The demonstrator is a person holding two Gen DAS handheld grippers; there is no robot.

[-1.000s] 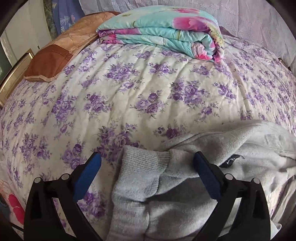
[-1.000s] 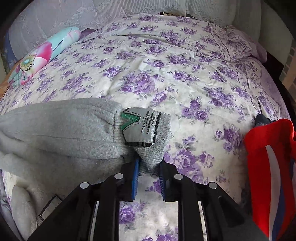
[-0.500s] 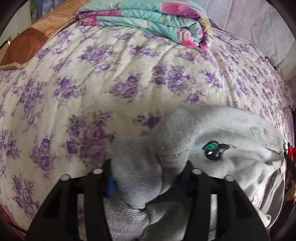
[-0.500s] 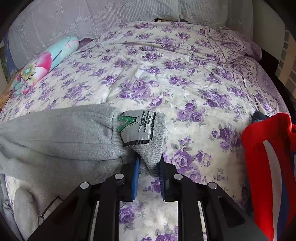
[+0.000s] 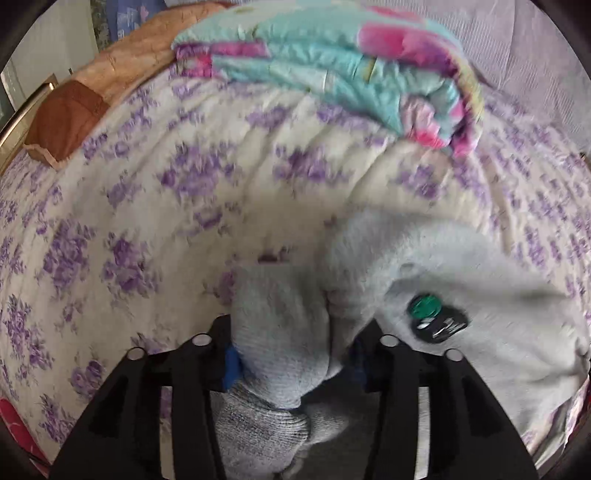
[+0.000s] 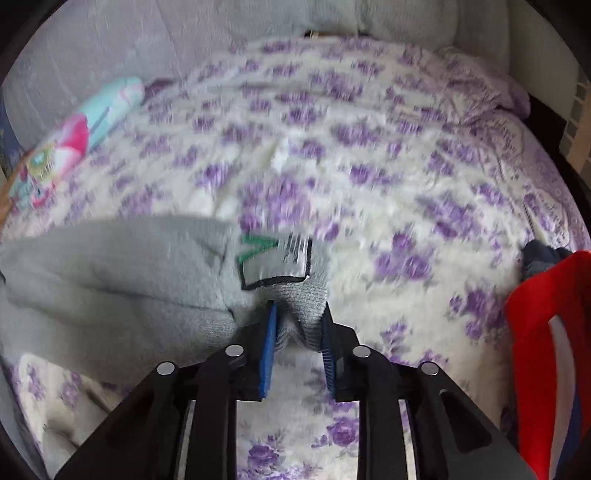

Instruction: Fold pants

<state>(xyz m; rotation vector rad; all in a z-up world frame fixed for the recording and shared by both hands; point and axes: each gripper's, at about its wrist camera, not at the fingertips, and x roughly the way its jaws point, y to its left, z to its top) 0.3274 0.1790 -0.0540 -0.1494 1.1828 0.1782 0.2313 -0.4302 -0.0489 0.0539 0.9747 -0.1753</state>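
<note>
Fleecy grey pants point(image 5: 461, 266) bunch in both hand-held grippers.

The pants point(image 5: 461, 280) lay across the near part of the bed point(image 5: 155, 206), by its front edge. One bunched end sat between the fingers of the left gripper point(image 5: 291, 365); the other end, bearing a sewn label point(image 6: 275, 262), was pinched in the right gripper point(image 6: 299, 332). Behind the pants, toward the bed's far left corner, a folded quilt point(image 5: 332, 77) rested on the bedspread, with a cushion point(image 5: 85, 107) to its left at the left edge. A heap of clothing point(image 6: 546, 350) lay at the bed's right edge. Pillows point(image 6: 384, 18) lined the far edge.
</note>
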